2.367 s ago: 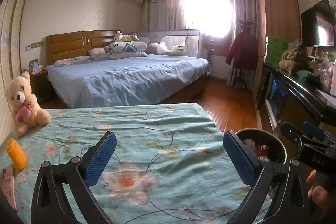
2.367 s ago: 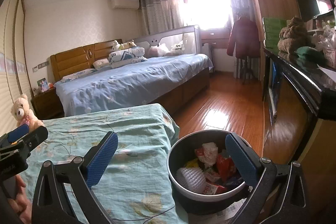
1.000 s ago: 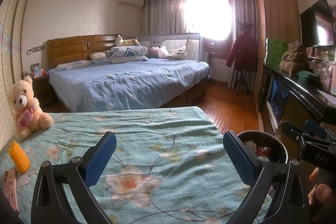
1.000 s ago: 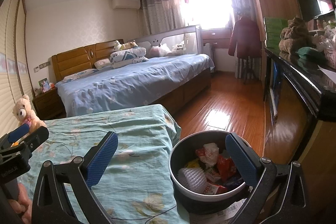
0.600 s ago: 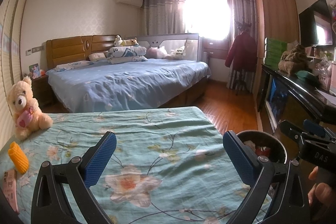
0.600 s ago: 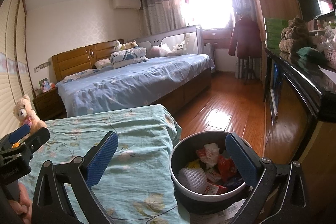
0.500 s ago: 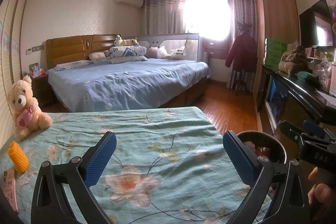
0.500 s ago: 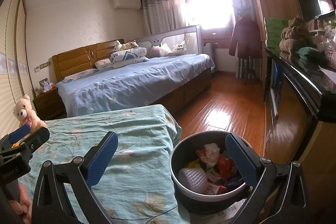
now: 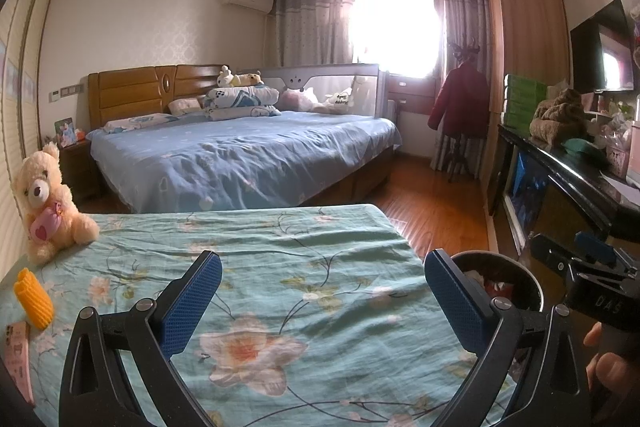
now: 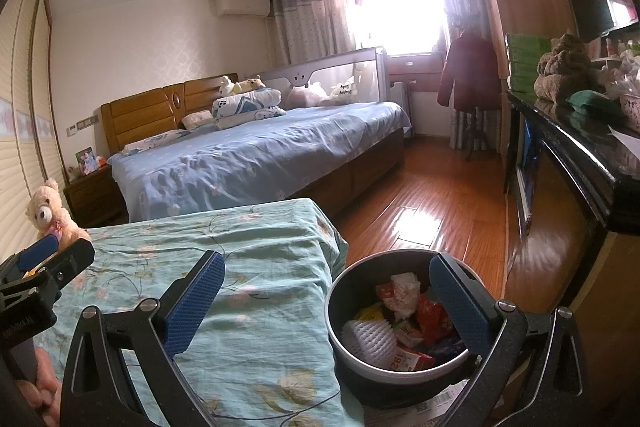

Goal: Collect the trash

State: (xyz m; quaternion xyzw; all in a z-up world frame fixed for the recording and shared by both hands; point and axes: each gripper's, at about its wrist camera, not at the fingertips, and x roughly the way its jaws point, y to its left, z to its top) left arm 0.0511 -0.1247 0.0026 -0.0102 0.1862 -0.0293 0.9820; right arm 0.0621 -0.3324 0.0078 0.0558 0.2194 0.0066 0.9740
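Observation:
A round dark trash bin point(image 10: 400, 367) stands at the right edge of the teal flowered bedspread point(image 10: 248, 291), holding several wrappers and a white foam net. It also shows in the left wrist view point(image 9: 504, 283). My right gripper point(image 10: 324, 303) is open and empty, hovering over the bin's left rim. My left gripper point(image 9: 320, 299) is open and empty above the bedspread point(image 9: 280, 267). A yellow foam net point(image 9: 34, 299) and a pink packet point(image 9: 18, 359) lie at the far left of the bedspread.
A teddy bear point(image 9: 46, 195) sits at the back left of the bedspread. A large blue bed point(image 9: 240, 155) stands behind. A dark cabinet point(image 10: 580, 163) with clutter lines the right side, with wooden floor point(image 10: 432, 203) between.
Both grippers have stayed open and nearly still; the left view has drifted only slightly.

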